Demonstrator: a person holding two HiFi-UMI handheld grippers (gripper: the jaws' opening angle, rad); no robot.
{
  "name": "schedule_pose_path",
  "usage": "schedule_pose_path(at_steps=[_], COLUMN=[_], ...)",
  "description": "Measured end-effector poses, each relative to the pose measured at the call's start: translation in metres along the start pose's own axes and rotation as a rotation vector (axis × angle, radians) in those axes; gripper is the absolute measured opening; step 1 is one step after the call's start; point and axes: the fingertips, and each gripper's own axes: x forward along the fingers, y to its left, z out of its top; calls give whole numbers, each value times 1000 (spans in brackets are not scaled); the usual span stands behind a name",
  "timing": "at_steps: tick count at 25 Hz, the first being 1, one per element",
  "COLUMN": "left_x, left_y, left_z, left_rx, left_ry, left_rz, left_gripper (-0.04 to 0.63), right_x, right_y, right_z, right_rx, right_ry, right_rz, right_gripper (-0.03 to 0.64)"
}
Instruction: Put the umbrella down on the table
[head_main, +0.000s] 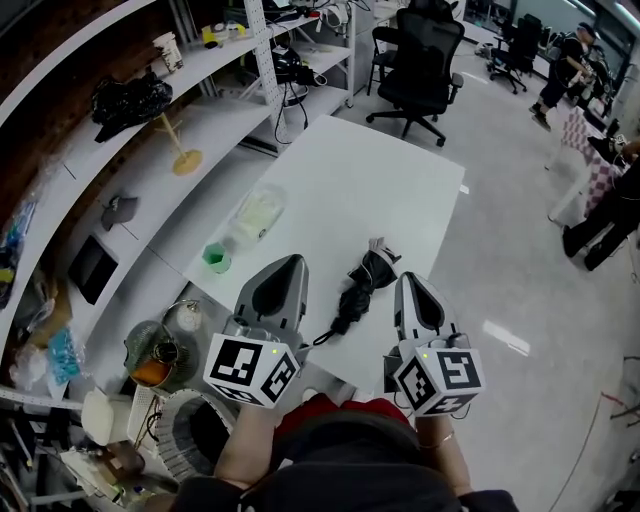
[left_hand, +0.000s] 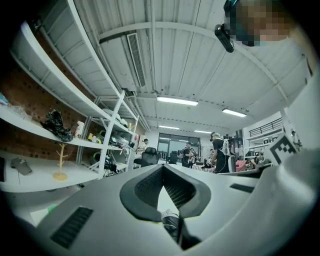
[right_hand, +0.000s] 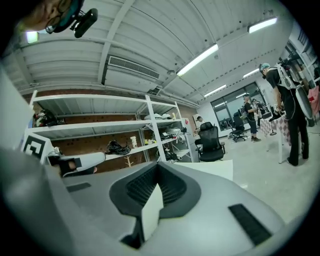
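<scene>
Umbrella lay on the table, between two empty grippers.
The smooth white table (head_main: 400, 190) bore the folded black fabric umbrella (head_main: 362, 288), a slim crumpled bundle slanting from near-left to far-right, slightly nearer the right gripper (head_main: 412, 282). That and the left gripper (head_main: 289, 263) had jaws pressed together on nothing.

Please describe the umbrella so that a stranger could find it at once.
Find the white rectangular table beside the shelves. At its near end lies a folded black fabric umbrella, the only dark thing on it; the small green object and clear plastic container lie left.
</scene>
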Motion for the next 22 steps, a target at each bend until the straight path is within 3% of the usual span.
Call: schedule_pose_path(at_steps=[8,22], left_x=[-17,-18], left_y=[-1,-8], left_z=[23,31], left_rx=[38,50], left_ry=[-45,-69], left_rz=[38,35], left_gripper=[12,12], right_x=[-9,-16], right_y=[19,17], right_z=[28,33], right_rx=[-62,-75], right_ry=[-91,-112], right_rz=[46,42], right_gripper=[18,18])
